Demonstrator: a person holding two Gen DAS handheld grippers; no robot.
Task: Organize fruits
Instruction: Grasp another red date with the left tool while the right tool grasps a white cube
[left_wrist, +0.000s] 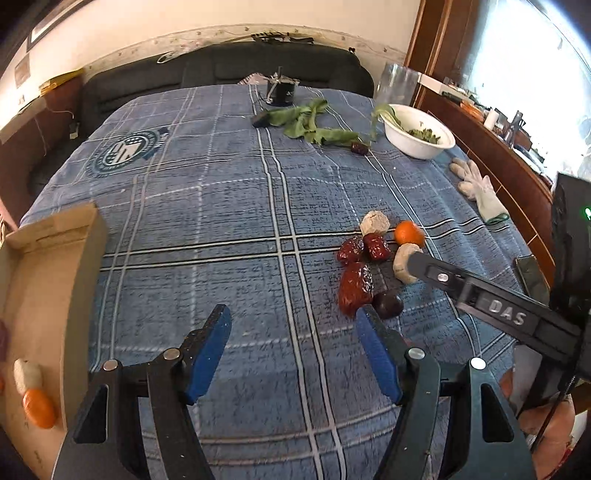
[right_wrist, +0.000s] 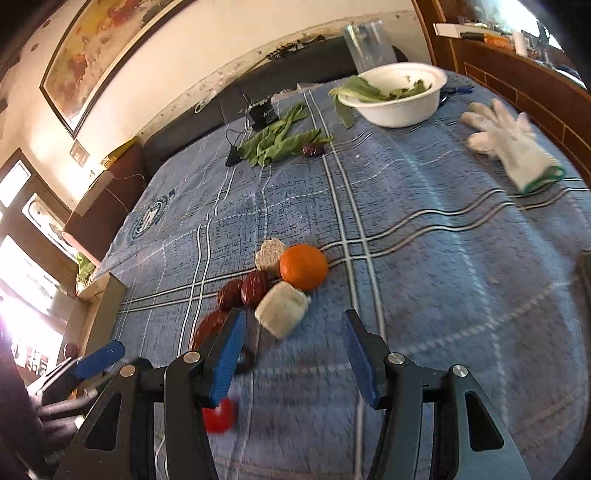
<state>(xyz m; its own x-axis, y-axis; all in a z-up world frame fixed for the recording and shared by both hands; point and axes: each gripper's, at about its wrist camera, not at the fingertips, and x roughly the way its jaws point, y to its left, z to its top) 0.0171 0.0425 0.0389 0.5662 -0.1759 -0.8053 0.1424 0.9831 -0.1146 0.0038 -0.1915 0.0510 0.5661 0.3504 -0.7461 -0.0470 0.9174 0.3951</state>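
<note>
**Both tongs spread and empty over the fruit pile**

At the far left of my left wrist view sits the cardboard box (left_wrist: 48, 266), with an orange fruit (left_wrist: 38, 408) and a pale piece (left_wrist: 26, 374) lying inside it. Moving right, my left gripper (left_wrist: 295, 325) hangs over the blue plaid cloth (left_wrist: 203, 206) with its blue pads (left_wrist: 210, 354) spread and nothing between them. Its right pad tip sits just beside the large red date (left_wrist: 355, 288) and a dark round fruit (left_wrist: 388, 304).

Beyond those lies the cluster: two smaller red dates (left_wrist: 364, 249), two pale chunks (left_wrist: 375, 223) and an orange (left_wrist: 409, 232), all close together or touching. Farther right, my right gripper (right_wrist: 293, 330) also stands spread and empty, its left finger over the large date and the nearer pale chunk just ahead of the gap. Far back right I see a white bowl (left_wrist: 421, 146) of greens and a white glove (left_wrist: 478, 194).
</note>
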